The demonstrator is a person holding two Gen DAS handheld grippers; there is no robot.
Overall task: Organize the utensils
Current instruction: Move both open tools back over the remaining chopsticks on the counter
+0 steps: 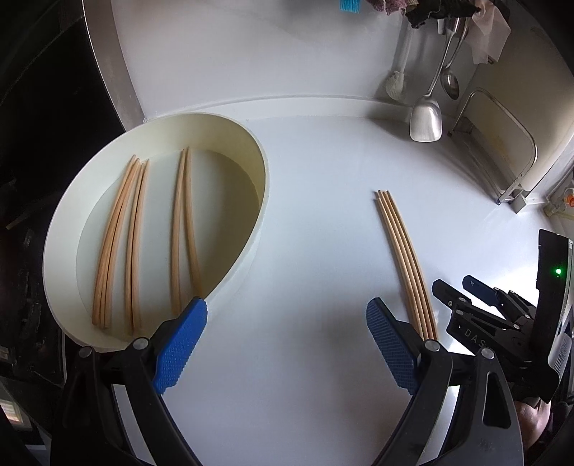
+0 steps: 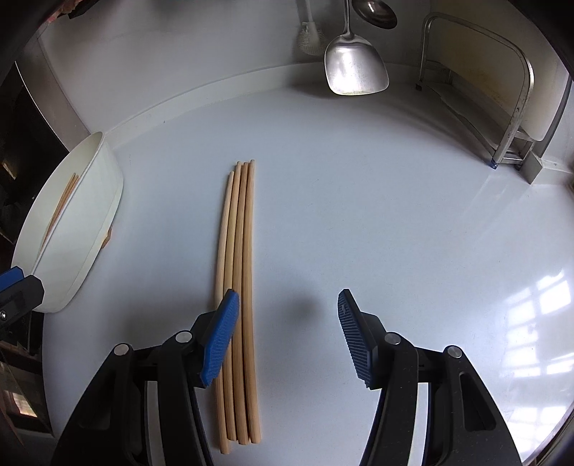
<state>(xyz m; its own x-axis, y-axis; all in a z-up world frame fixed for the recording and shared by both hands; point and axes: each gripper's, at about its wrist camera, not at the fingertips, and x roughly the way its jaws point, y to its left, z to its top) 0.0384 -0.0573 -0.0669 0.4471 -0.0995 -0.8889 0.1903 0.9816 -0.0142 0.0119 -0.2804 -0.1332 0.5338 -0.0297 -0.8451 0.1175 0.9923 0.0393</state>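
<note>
My right gripper, jaws apart and empty, hangs over four chopsticks lying together on the bench. They look light, stiff, smooth; I would grip mid-length.

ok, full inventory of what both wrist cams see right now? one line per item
loose chopsticks: 4, pale wood, side by side on the counter, right of the tray
chopsticks in tray: about 6, pale wood, three clusters
tray: 1, cream, oval, left side of the counter
counter: 1, white, glossy
metal spatula: 1, steel, hanging at the back wall
ladle: 1, steel, hanging behind the spatula
brush: 1, white, hanging left of the spatula
rack: 1, steel frame, back right corner
left gripper: blue pads, open, empty, near the tray's edge
right gripper: blue pads, open, empty, left pad over the loose chopsticks
</note>
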